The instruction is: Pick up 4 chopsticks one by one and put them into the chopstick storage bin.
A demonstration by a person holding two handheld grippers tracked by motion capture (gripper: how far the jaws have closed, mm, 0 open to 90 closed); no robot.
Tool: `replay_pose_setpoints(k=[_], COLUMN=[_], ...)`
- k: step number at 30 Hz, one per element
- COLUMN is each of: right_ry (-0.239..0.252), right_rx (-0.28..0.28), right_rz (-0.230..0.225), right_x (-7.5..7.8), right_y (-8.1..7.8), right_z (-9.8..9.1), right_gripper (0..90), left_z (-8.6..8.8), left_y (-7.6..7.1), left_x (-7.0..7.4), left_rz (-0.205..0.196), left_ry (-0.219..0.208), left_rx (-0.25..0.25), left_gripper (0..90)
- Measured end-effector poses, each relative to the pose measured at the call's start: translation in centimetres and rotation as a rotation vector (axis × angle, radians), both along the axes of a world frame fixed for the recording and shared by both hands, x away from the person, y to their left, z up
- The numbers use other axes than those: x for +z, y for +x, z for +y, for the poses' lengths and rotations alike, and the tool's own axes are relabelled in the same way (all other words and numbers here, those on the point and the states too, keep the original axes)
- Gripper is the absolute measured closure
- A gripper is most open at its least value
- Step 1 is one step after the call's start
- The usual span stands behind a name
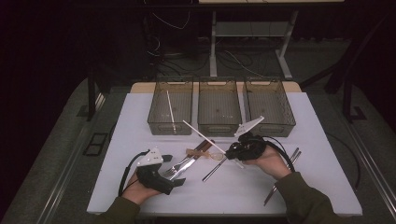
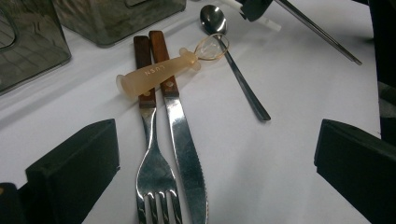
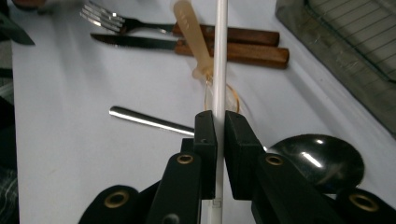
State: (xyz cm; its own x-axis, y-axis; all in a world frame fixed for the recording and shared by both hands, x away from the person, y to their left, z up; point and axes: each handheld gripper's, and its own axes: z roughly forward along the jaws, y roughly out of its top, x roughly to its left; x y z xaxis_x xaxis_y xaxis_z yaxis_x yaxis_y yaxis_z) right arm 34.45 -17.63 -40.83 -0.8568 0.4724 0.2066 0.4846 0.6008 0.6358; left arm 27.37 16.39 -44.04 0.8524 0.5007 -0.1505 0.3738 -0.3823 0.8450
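- High view: right gripper [image 1: 233, 150] pinching long white plastic stick [image 1: 204, 135] near one end; long axis slanting up-left toward left smoky clear bin [image 1: 159, 122], already w/ a similar stick.
- Left gripper view: jaws spread wide, nothing held; wood-handled fork [image 2: 150, 154] & knife [image 2: 180, 135] between them.
- Right gripper view: pads [image 3: 206, 140] pressed onto stick, pointing straight ahead over translucent plastic spoon [image 3: 198, 44].

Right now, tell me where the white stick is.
High view, centre: the white stick is clamped in the right claw, slanting up-left above the wooden-handled knife.
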Motion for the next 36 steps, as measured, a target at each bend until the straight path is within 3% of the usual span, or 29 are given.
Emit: replay_pose_setpoints(k=[16, 20, 36], right_ry=[0.142, 0.143, 0.223], right_rx=[-0.114, -0.126, -0.233], right_rz=[-0.049, -0.071, -0.104], right_x=[0.8, 1.3, 2.8], right_y=[0.7, 1.1, 3.8], right_z=[0.0, 0.6, 4.2], right_gripper=[84.1, 84.1, 84.1], left_z=[-0.3, -0.3, -0.3], left_y=[0.0, 0.0, 0.0], left_x=[-0.1, 0.0, 0.0], left_rz=[0.009, 0.009, 0.002], left_ry=[0.005, 0.005, 0.007], left_rx=[-0.011, -0.005, -0.014], left_gripper=[0.0, 0.0, 0.0])
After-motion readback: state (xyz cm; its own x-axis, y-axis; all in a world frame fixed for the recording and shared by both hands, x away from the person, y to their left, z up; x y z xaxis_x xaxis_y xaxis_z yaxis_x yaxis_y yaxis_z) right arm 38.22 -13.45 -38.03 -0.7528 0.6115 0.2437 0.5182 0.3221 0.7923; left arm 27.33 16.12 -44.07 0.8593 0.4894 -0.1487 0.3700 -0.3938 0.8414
